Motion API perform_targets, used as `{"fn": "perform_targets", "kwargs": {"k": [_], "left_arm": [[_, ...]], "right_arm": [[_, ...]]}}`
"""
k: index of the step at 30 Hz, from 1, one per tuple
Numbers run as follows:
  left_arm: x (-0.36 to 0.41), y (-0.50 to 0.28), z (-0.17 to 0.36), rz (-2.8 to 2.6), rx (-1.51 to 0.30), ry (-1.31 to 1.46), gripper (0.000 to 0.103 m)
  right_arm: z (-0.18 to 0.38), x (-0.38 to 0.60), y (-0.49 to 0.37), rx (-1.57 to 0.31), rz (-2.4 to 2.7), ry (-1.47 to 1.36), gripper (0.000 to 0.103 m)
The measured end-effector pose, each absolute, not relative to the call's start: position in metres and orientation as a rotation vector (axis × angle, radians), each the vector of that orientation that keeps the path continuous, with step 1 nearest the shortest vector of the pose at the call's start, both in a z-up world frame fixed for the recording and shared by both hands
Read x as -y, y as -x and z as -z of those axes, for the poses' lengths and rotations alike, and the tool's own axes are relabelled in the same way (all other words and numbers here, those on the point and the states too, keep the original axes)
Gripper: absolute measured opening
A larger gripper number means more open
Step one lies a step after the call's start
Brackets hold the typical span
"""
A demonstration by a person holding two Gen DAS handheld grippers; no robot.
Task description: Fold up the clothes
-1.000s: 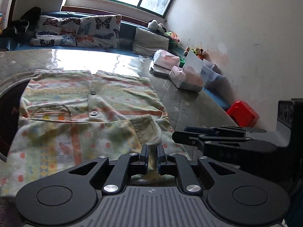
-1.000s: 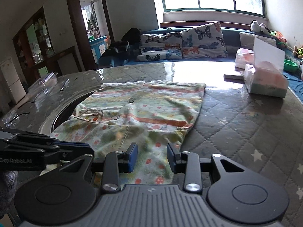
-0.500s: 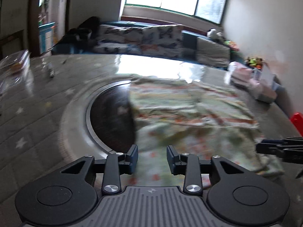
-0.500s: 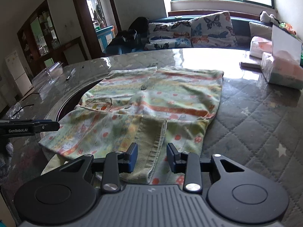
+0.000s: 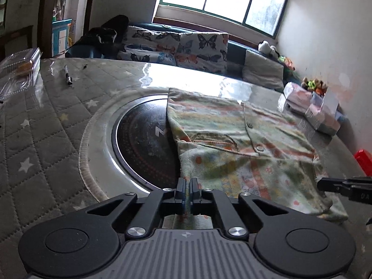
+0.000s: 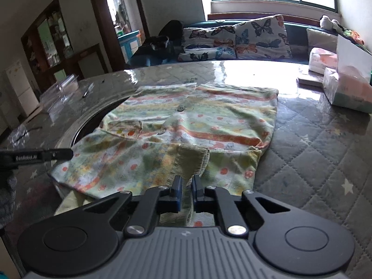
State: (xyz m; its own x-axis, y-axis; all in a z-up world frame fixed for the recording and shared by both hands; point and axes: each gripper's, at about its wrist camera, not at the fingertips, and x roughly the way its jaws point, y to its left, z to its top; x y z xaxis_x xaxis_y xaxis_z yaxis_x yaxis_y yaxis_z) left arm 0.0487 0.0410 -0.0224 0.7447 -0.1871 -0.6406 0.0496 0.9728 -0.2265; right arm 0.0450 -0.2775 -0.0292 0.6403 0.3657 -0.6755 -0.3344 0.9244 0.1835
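Note:
A pastel patterned button shirt lies spread on the quilted table, its left part over a round black cooktop. My left gripper is shut on the shirt's near left edge; it also shows as a dark bar, the left gripper, at the left of the right wrist view. My right gripper is shut on a ribbed sleeve cuff folded over the near hem. The right gripper pokes in at the right edge of the left wrist view.
Tissue boxes stand on the table's right side. A pen and a clear plastic box lie at the far left. A sofa with butterfly cushions is behind the table. A red object sits low by the wall.
The left gripper let go of the sleeve, swung left, and has shut on the shirt's near left edge. The right gripper, open before, has shut on the ribbed cuff.

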Motion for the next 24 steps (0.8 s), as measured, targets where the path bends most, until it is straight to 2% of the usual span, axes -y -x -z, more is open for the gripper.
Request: {"fn": "perform_targets", "kwargs": {"k": [4, 14, 24], "left_arm": [[-0.047, -0.050, 0.027, 0.098, -0.741, 0.220, 0.004], [-0.032, -0.075, -0.002, 0.167, -0.705, 0.206, 0.005], [-0.014, -0.115, 0.033, 0.187, -0.769, 0.136, 0.006]], "right_arm": [[0.032, 0.278, -0.048, -0.793, -0.398, -0.029, 0.011], [0.015, 0.266, -0.064, -0.723, -0.428, 0.014, 0.012], [0.033, 0.255, -0.072, -0.769, -0.457, 0.060, 0.018]]}}
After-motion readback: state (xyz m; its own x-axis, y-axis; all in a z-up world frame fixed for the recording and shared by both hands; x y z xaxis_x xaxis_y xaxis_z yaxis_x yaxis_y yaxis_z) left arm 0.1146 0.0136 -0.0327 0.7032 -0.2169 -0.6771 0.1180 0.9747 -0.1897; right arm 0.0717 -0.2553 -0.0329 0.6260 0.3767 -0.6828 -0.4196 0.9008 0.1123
